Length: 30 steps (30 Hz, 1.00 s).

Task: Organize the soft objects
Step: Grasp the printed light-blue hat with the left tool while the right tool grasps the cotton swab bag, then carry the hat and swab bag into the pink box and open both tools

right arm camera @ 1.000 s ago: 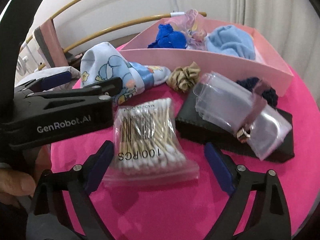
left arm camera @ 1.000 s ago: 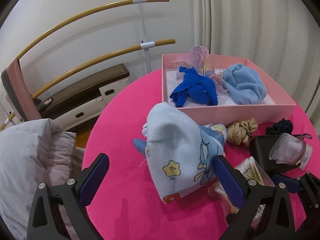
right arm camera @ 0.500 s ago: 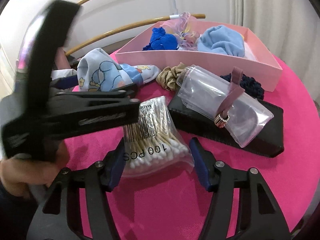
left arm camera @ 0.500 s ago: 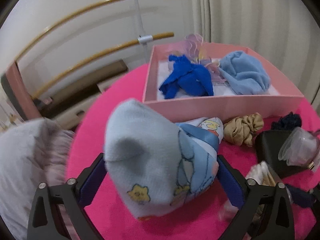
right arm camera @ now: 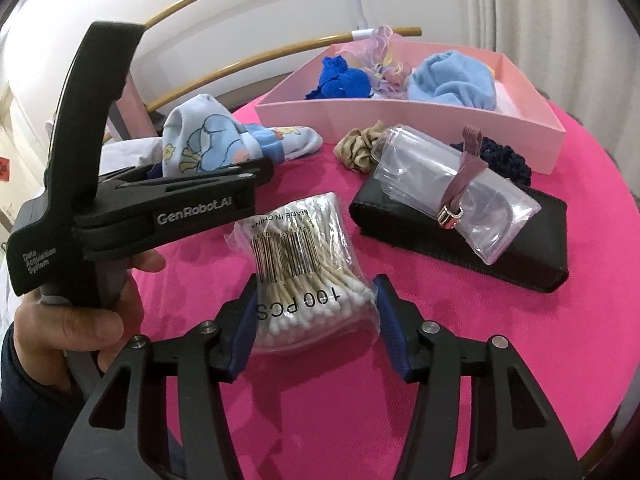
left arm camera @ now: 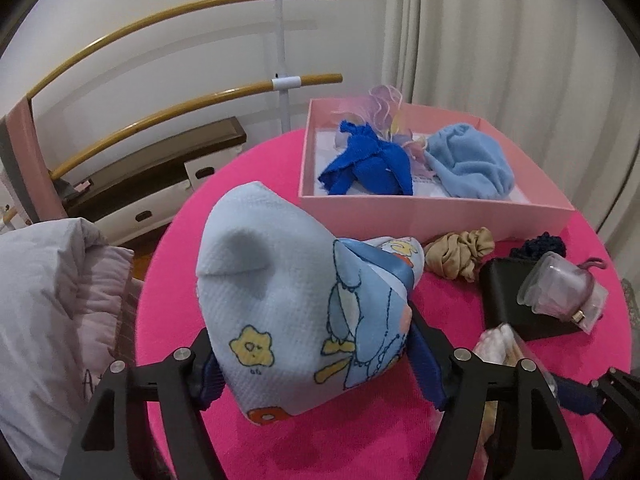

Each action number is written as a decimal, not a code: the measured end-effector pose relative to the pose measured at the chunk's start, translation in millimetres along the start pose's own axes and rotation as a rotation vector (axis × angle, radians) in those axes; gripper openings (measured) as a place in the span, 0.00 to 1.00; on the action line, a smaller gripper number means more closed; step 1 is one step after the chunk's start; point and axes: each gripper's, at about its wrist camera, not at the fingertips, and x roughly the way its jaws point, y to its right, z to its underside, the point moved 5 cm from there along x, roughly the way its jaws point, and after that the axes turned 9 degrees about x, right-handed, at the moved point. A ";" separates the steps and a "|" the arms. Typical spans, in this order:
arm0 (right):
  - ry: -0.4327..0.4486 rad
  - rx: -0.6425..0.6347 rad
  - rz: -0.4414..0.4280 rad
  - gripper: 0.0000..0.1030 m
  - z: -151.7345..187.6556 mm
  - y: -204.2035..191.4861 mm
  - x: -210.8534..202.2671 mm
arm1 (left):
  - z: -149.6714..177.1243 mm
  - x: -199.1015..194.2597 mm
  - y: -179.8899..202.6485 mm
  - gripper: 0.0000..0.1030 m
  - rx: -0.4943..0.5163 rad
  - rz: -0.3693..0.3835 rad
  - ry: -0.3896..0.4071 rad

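Note:
A pale blue cartoon-print cloth (left arm camera: 280, 300) sits between the pads of my left gripper (left arm camera: 316, 372), whose jaws are closing and pressing its sides. The same cloth (right arm camera: 208, 140) shows in the right wrist view behind the left tool, which a hand holds. My right gripper (right arm camera: 316, 320) is closing on a clear bag of cotton swabs (right arm camera: 304, 264), and both pads touch it. The pink box (left arm camera: 420, 216) behind holds a royal blue cloth (left arm camera: 368, 160), a light blue cloth (left arm camera: 468, 164) and a sheer frilly piece.
On the round pink table (right arm camera: 400, 400) lie a tan scrunchie (right arm camera: 356, 148), a navy scrunchie (right arm camera: 504, 156) and a black case (right arm camera: 520, 256) with a clear pouch (right arm camera: 452, 188) on top. A grey pillow (left arm camera: 48, 300) lies off the left edge, with wooden rails behind.
The left jaws closed from wide apart onto the cartoon cloth, which now fills the gap. The right jaws narrowed around the swab bag and pinched it.

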 end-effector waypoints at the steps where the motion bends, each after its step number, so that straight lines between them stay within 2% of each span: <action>1: 0.004 -0.001 0.000 0.49 -0.3 -0.3 -2.1 | 1.5 -6.3 -0.4 0.69 -0.001 -0.004 0.005; 9: 0.070 0.011 -0.007 0.49 -10.6 -0.3 -31.5 | 4.2 -59.6 -6.9 0.69 -0.004 -0.023 0.061; 16: 0.129 0.026 -0.020 0.49 -27.7 4.1 -59.9 | -6.0 -102.0 -3.8 0.69 0.009 -0.026 0.118; 23: 0.194 0.021 -0.029 0.49 -64.0 9.7 -80.7 | -29.7 -126.6 2.5 0.69 0.027 -0.027 0.170; 30: 0.257 0.015 0.000 0.49 -120.4 29.4 -95.7 | -65.4 -131.9 5.1 0.69 0.034 -0.020 0.208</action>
